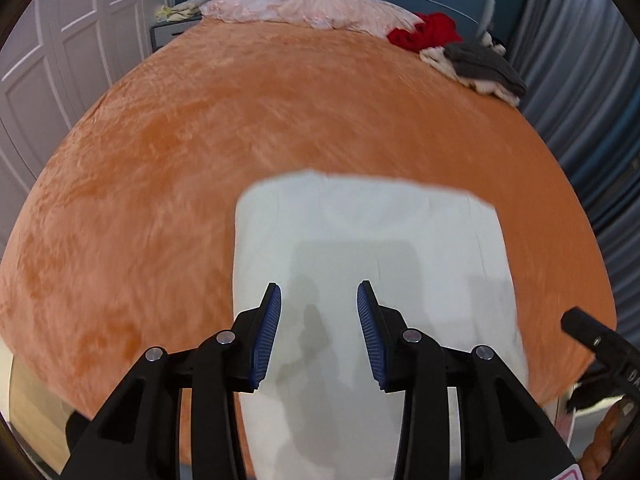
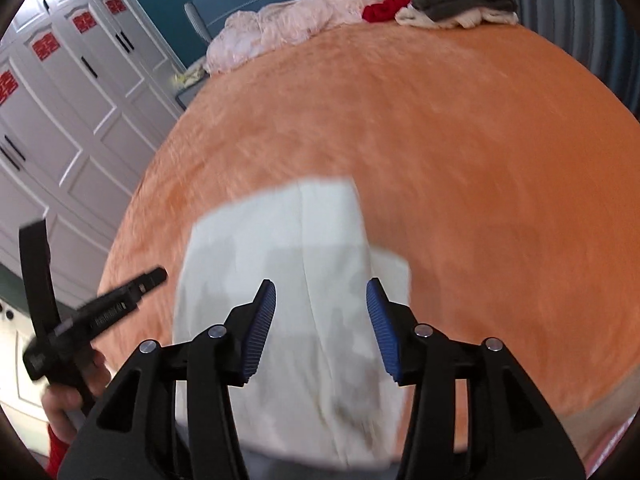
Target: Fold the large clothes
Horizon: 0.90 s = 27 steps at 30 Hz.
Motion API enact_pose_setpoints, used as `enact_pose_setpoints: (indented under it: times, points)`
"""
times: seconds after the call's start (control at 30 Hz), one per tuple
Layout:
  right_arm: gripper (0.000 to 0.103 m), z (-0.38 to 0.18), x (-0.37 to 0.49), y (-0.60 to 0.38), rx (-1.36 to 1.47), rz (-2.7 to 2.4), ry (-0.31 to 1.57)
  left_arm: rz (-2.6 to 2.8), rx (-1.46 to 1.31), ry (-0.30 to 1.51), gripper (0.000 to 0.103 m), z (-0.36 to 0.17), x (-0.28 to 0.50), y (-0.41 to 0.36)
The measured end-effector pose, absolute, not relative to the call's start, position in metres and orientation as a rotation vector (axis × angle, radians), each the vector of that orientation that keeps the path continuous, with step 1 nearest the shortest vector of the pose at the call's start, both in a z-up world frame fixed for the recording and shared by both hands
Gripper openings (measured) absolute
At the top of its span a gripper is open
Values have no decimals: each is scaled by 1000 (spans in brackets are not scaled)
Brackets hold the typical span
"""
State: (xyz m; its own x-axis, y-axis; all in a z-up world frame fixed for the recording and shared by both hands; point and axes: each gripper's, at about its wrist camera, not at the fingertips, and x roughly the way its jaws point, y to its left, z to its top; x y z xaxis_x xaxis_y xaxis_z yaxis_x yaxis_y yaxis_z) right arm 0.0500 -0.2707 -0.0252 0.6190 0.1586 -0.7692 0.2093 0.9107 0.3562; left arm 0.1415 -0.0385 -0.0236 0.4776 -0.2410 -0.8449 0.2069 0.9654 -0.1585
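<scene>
A white garment lies folded into a rough rectangle on the near part of the orange bed cover. It also shows in the right wrist view, blurred. My left gripper is open and empty, held above the garment's near half. My right gripper is open and empty, above the same garment. The right gripper's body shows at the right edge of the left wrist view. The left gripper's body and the hand that holds it show at the left of the right wrist view.
A pink crumpled quilt lies at the head of the bed. A red garment and a grey and cream pile lie at the far right corner. White wardrobe doors stand left; a grey curtain hangs right.
</scene>
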Motion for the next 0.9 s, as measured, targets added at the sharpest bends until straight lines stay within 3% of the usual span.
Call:
enact_pose_setpoints:
  times: [0.27, 0.37, 0.43, 0.9]
  points:
    - [51, -82, 144, -279, 519, -83, 1038, -213, -41, 1106, 37, -61, 209, -56]
    - [26, -104, 145, -273, 513, -59, 1068, -202, -33, 1128, 37, -81, 218, -64]
    - [18, -105, 136, -268, 448, -90, 1033, -204, -9, 1119, 37, -89, 220, -70]
    - [23, -160, 141, -261, 355, -185, 1044, -196, 81, 1069, 37, -135, 226, -97]
